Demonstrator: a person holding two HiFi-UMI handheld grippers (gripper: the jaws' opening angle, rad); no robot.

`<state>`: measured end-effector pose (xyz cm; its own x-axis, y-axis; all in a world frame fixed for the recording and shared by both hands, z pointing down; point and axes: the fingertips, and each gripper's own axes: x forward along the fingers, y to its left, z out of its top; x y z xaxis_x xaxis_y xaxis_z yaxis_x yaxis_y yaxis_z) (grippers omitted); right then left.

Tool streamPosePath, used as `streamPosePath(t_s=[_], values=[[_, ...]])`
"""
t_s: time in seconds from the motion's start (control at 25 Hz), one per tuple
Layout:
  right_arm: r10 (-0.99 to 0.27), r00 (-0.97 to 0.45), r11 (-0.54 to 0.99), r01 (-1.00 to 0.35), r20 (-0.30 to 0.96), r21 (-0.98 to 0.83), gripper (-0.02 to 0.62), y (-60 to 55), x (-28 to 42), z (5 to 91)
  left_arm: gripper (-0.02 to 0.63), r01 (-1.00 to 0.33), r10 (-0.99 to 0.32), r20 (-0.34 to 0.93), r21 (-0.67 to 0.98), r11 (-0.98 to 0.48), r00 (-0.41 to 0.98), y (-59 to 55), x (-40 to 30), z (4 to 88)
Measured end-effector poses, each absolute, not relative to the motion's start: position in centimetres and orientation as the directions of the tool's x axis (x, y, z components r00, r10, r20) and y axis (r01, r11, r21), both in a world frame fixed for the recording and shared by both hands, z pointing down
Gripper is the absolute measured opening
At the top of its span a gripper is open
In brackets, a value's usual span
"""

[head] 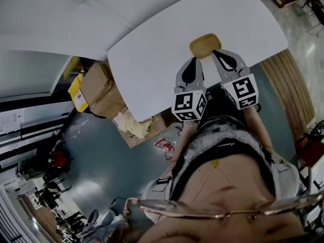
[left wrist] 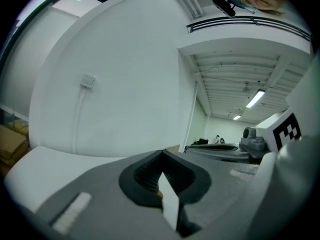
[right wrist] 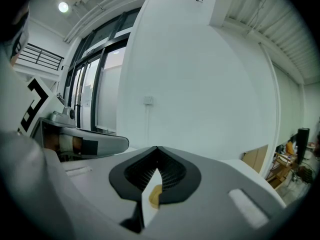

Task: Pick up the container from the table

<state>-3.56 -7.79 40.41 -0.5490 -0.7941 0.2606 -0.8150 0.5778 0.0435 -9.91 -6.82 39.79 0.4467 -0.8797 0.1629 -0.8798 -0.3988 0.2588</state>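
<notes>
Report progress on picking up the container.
Done: left gripper and right gripper are at the near edge of the container. In hand: nothing; both have fingers shut, and it sits on the table. Remaining: open, grip it, lift.

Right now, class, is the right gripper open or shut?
Shut. The right gripper shows its jaw tips meeting, nothing clamped; the container only peeks through the slit beneath.
</notes>
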Motion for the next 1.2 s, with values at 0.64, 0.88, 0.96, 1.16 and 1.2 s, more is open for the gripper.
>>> streamPosePath(t_s=[0.64, 0.88, 0.96, 1.16, 1.2], values=[[-0.77, -0.59, 0.614, -0.789, 0.244, 0.031, 0.023, -14.6, 2.4, 39.8, 0.0, -0.923, -0.924, 0.168, 0.245, -0.297, 0.342, -12.7, -7.1, 39.2], [-0.739, -0.628, 0.654, -0.756, 0.245, 0.034, 0.023, -17.7, 4.2, 39.2, 0.0, -0.94, -0.94, 0.173, 0.23, -0.252, 0.295, -15.2, -5.6, 38.4], [-0.723, -0.647, 0.671, -0.741, 0.242, 0.027, 0.023, -18.3, 4.4, 39.1, 0.0, -0.944, -0.942, 0.177, 0.224, -0.243, 0.284, -15.8, -5.1, 38.2], [-0.669, -0.703, 0.728, -0.686, 0.243, 0.019, 0.023, -19.8, 4.7, 39.3, 0.0, -0.955, -0.954, 0.176, 0.219, -0.201, 0.241, -16.9, -4.3, 38.0], [-0.661, -0.71, 0.735, -0.677, 0.242, 0.02, 0.023, -20.0, 4.8, 39.4, 0.0, -0.957, -0.956, 0.177, 0.219, -0.192, 0.232, -17.0, -4.2, 38.1]])
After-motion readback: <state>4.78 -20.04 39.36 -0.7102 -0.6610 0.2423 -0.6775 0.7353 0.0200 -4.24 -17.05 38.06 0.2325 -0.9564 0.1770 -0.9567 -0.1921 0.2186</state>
